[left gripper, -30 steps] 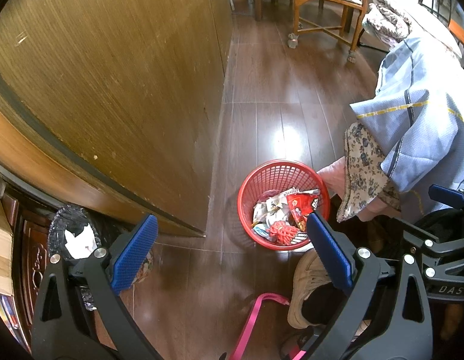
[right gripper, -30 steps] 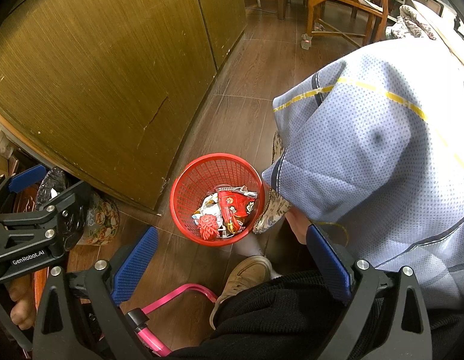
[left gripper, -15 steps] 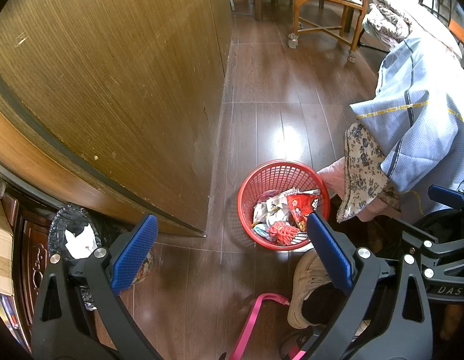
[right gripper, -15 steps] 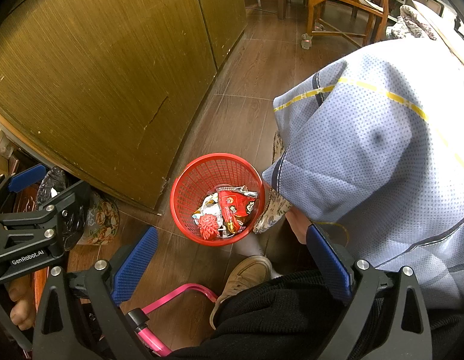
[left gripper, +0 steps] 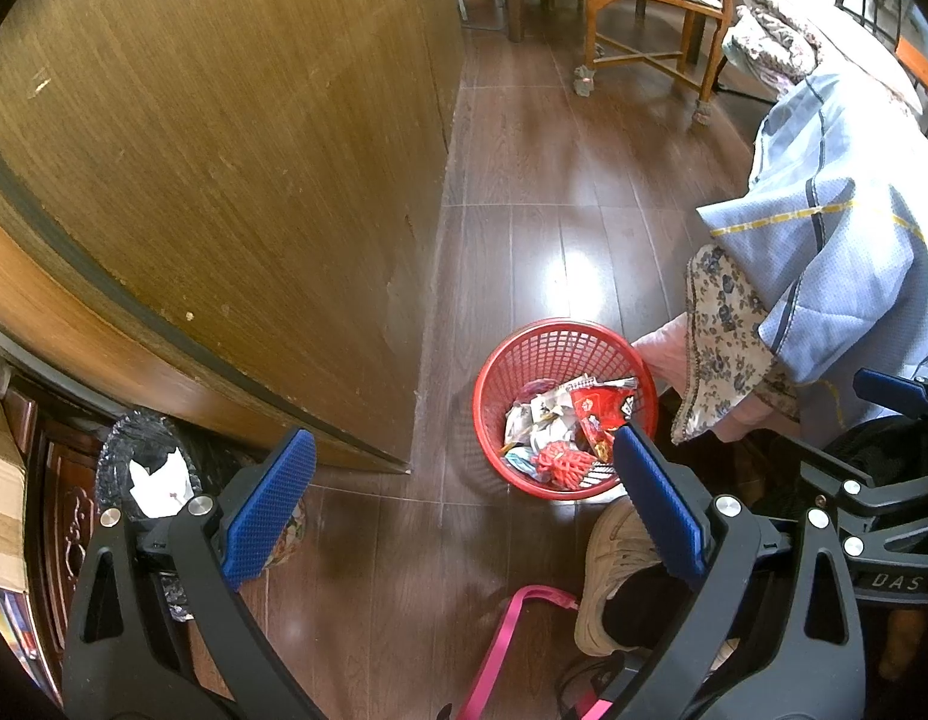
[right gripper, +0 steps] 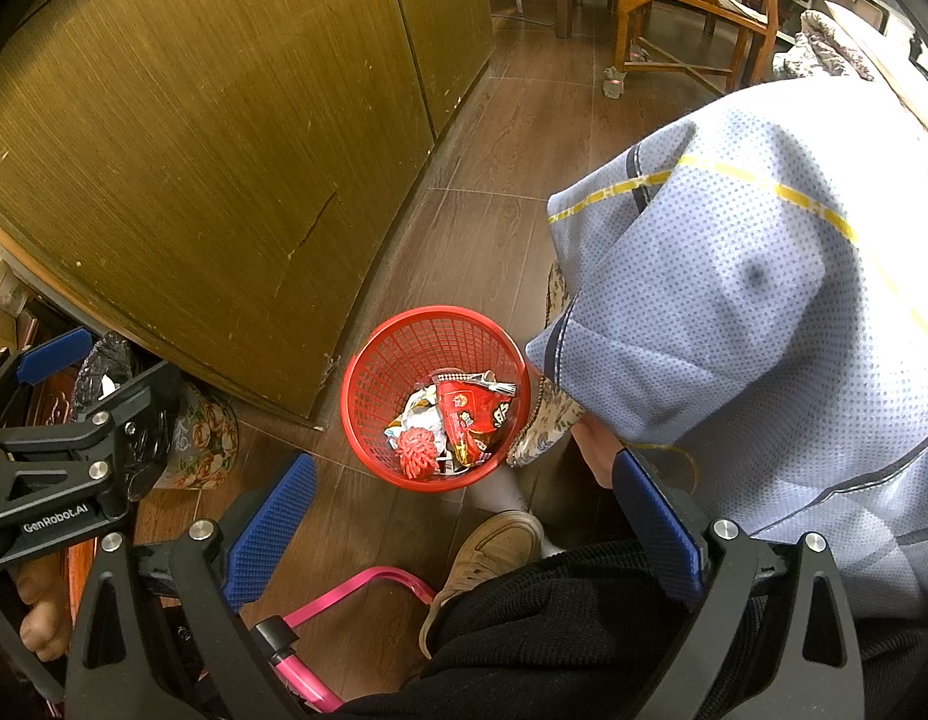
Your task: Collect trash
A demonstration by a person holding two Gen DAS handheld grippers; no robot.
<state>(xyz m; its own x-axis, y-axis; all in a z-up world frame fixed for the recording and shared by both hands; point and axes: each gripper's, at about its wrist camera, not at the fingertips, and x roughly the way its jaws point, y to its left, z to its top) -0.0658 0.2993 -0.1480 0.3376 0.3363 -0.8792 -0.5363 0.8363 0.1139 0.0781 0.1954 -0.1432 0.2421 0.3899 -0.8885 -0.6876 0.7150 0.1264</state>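
"GenRobot.AI" stands in white letters on the black body of the left gripper [right gripper: 458, 519], seen at the lower left of the right wrist view. "DAS" stands in pale letters on the black body of the right gripper [left gripper: 464, 495], at the lower right edge of the left wrist view. The red snack wrapper [right gripper: 473, 420] in the red mesh basket [right gripper: 368, 378], ahead of both grippers, bears white printing too small to read.

A red mesh basket [left gripper: 563, 354] is seen ahead of the blue-padded fingers [left gripper: 269, 507]; beside it, pale blue dotted cloth [right gripper: 734, 312] is edged in floral print.
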